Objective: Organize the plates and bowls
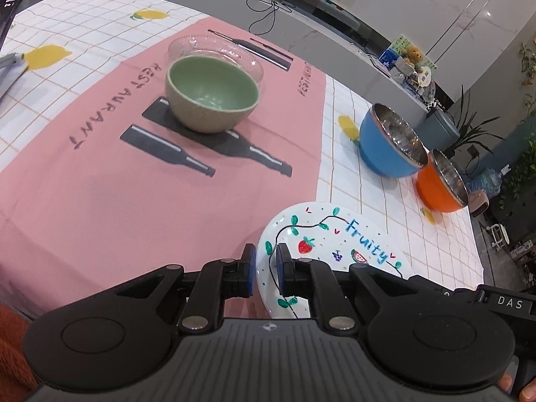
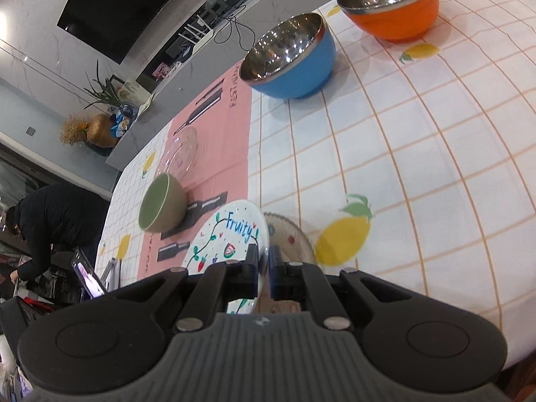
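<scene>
A white "Fruity" plate [image 1: 335,241] with painted fruit is gripped on its rim by both grippers. My left gripper [image 1: 264,269] is shut on its near-left rim. My right gripper [image 2: 263,268] is shut on its right rim [image 2: 231,234] and holds it tilted above the table. A green bowl [image 1: 211,93] stands on the pink placemat [image 1: 100,184], with a clear glass plate [image 1: 214,50] behind it. A blue steel bowl [image 1: 388,140] and an orange steel bowl [image 1: 442,184] stand to the right on the checked cloth.
A beige patterned plate [image 2: 291,238] lies under the held plate in the right wrist view. A grey counter [image 1: 301,26] with cables runs behind the table. A phone on a stand [image 2: 88,276] and a person [image 2: 50,221] are at the table's left end.
</scene>
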Tool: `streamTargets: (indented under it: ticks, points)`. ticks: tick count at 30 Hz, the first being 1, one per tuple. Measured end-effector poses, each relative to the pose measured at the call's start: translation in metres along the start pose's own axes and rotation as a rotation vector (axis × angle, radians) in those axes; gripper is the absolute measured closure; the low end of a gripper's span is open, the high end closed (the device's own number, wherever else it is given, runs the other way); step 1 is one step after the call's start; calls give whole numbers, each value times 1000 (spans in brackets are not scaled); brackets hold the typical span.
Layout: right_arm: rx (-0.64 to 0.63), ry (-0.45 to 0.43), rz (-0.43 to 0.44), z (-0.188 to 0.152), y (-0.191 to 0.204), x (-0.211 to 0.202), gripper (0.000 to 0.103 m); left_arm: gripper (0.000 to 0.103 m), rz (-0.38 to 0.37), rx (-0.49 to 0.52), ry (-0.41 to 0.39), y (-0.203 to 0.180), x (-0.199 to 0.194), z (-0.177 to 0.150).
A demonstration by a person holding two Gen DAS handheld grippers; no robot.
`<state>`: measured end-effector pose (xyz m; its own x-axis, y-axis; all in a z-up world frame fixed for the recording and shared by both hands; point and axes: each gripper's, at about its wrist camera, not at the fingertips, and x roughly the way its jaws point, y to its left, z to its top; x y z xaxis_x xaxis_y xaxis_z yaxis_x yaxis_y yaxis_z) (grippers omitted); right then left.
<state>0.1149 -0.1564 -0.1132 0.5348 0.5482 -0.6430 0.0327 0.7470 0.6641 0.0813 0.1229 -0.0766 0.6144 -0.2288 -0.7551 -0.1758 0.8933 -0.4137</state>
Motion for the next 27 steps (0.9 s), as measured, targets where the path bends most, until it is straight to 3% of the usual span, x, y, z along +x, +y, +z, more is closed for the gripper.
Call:
streamTargets:
  ticks: [9, 27]
  points:
    - [-19, 2, -32, -7, -5, 0, 99, 90, 4, 22, 19, -2, 5, -9]
    - [-212, -3, -181, -14, 12, 17, 96, 89, 27, 99, 50, -7, 14, -12]
